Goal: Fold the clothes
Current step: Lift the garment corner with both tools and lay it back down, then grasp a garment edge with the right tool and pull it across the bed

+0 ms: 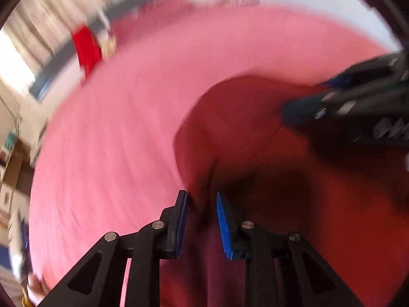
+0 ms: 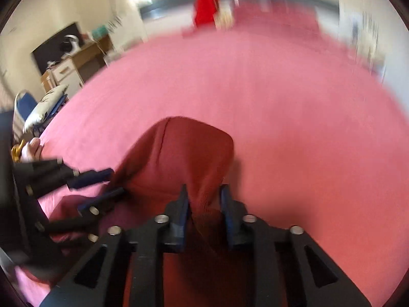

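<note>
Gripping a dark red soft-fabric garment (image 2: 194, 153), both hand-held grippers work over a wide pink bed sheet (image 2: 281, 102). Right gripper (image 2: 204, 199): black frame, blue pads, jaws narrowed with a bunched fold of the cloth running up between them; pads look in contact with the fabric, pinching it. Ahead of this gripper the garment rises in a rounded hump, its far edge draped back down onto the sheet. Left gripper (image 1: 202, 199): same build, jaws with a small gap, a ridge of the red cloth standing between the pads; heavy motion blur, so firm contact is hard to confirm, but cloth fills the gap. Garment spreads forward and to the right of the left gripper, most of it lying on the sheet. From the left wrist view the right gripper shows at upper right, tips on the cloth; from the right wrist view the left gripper shows at lower left, tips at the garment's edge. Beyond the bed: bright red hanging cloth (image 2: 205, 5), wooden desk with white drawers (image 2: 74, 61), blue chair with white patterned cushion (image 2: 46, 107). Background blurred.
</note>
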Demonstrator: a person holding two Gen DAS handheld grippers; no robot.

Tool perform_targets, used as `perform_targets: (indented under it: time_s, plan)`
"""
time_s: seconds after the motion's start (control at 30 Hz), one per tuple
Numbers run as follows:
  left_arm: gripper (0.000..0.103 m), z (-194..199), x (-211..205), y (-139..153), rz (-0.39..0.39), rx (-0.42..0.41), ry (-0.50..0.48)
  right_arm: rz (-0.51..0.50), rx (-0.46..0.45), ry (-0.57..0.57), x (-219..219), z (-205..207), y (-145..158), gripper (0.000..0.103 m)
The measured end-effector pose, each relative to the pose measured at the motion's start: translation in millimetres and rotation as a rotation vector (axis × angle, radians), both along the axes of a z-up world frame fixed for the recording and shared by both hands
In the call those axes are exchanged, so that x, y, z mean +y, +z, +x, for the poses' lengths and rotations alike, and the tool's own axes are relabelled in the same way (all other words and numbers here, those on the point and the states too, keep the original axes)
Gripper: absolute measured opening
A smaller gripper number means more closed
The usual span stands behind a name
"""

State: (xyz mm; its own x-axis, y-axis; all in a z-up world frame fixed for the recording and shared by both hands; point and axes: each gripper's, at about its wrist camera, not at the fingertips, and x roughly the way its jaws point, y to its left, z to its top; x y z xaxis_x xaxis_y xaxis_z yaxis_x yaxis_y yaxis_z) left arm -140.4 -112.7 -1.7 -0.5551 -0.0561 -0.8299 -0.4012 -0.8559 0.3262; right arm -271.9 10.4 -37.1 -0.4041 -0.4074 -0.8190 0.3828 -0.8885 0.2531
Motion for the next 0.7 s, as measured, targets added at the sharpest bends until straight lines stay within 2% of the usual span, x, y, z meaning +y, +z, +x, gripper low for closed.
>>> perform_targets:
  time_s: [0.07, 0.1, 0.17, 0.23, 0.27, 0.3, 0.33, 0.47, 0.57, 0.7]
  plan:
    - [0.024, 3, -11, -3, 0.051, 0.028, 0.006, -0.089, -0.071, -0.015, 12, -9, -16, 0.039]
    - [0.024, 5, -18, 0, 0.086, 0.044, 0.004, -0.129, -0.069, -0.032, 22, -9, -12, 0.04]
    - [0.024, 2, -39, 10, 0.143, 0.014, 0.017, -0.207, -0.004, -0.081, 54, -6, 10, 0.045]
    - [0.024, 2, -72, 31, 0.192, 0.031, 0.077, -0.26, 0.077, -0.134, 90, 8, 32, 0.052]
    - [0.024, 2, -88, 42, 0.214, 0.04, 0.109, -0.27, 0.106, -0.158, 108, 17, 41, 0.065]
    - [0.024, 6, -114, 51, 0.209, 0.056, 0.185, -0.263, 0.125, -0.175, 126, 28, 48, 0.071]
    - [0.024, 10, -129, 56, 0.203, 0.061, 0.225, -0.244, 0.132, -0.189, 146, 43, 51, 0.071]
    - [0.02, 79, -145, 54, 0.206, 0.048, 0.253, -0.155, 0.13, -0.283, 227, 113, 51, 0.071]
    - [0.02, 131, -157, 53, 0.209, 0.037, 0.271, -0.096, 0.1, -0.455, 299, 172, 44, 0.071]
    - [0.021, 216, -96, 37, 0.314, 0.024, 0.116, -0.186, 0.077, -0.732, 402, 267, 40, 0.071]
